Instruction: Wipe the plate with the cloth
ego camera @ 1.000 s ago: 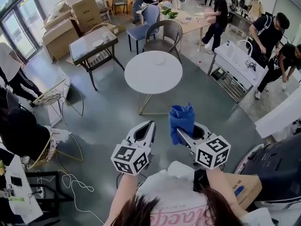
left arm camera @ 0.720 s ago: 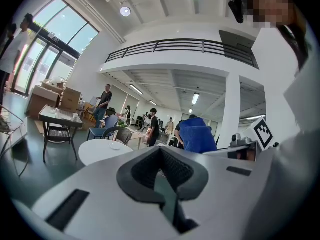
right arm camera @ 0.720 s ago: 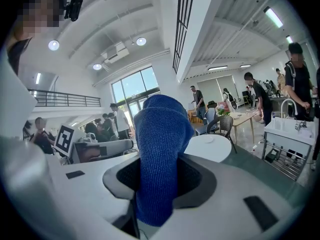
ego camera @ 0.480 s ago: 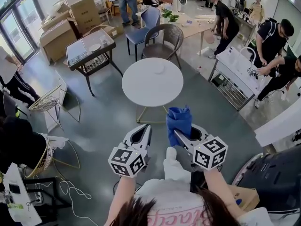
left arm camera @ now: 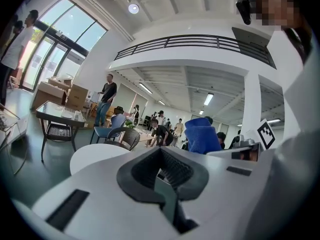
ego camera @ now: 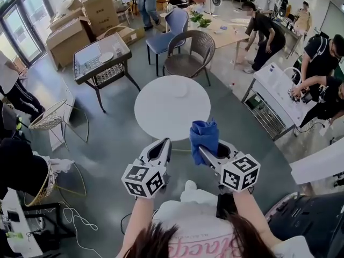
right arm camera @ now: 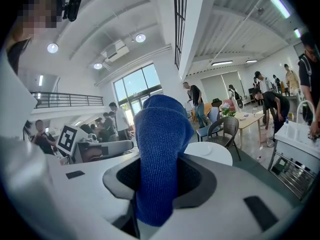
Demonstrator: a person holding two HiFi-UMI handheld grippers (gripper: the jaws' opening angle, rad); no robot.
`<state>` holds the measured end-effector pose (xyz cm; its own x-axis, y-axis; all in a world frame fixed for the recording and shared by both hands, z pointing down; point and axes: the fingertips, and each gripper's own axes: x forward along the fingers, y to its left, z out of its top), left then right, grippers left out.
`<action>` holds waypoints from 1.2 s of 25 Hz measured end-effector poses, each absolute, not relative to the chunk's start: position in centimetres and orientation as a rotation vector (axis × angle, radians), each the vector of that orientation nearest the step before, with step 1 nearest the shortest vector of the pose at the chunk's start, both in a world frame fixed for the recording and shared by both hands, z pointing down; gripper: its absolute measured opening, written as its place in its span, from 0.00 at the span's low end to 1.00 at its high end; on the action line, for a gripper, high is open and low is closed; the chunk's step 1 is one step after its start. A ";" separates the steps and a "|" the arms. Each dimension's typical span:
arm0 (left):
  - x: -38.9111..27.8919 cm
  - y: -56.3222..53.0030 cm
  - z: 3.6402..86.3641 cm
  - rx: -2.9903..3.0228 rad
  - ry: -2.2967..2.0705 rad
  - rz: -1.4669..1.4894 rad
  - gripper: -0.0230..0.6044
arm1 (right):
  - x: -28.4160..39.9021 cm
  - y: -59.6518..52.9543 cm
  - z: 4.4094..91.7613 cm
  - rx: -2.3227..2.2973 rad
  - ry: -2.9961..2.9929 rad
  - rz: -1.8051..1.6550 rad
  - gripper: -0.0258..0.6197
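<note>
Just short of the round white table [ego camera: 161, 112], the right gripper [ego camera: 203, 150] clamps a blue cloth [ego camera: 204, 135] upright. The left gripper [ego camera: 165, 144] beside it is closed and empty. A white plate [ego camera: 180, 90] lies on the table's far side.

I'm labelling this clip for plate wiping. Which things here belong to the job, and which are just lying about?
Job: blue cloth, clamped in the right gripper; left gripper, shut, empty; plate on the round white table.
Lying about: wicker chair; cardboard boxes; glass-top table.
</note>
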<state>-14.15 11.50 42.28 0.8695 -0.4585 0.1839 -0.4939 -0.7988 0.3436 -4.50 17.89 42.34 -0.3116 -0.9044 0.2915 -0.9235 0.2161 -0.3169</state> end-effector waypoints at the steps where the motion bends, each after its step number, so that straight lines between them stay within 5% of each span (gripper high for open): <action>1: -13.3 10.7 42.3 2.653 -0.710 0.127 0.05 | -3.6 17.1 42.4 1.807 -2.418 0.681 0.28; 30: -1.4 -14.1 47.5 2.500 -0.789 0.228 0.05 | 9.2 -7.7 46.1 1.736 -2.385 0.815 0.28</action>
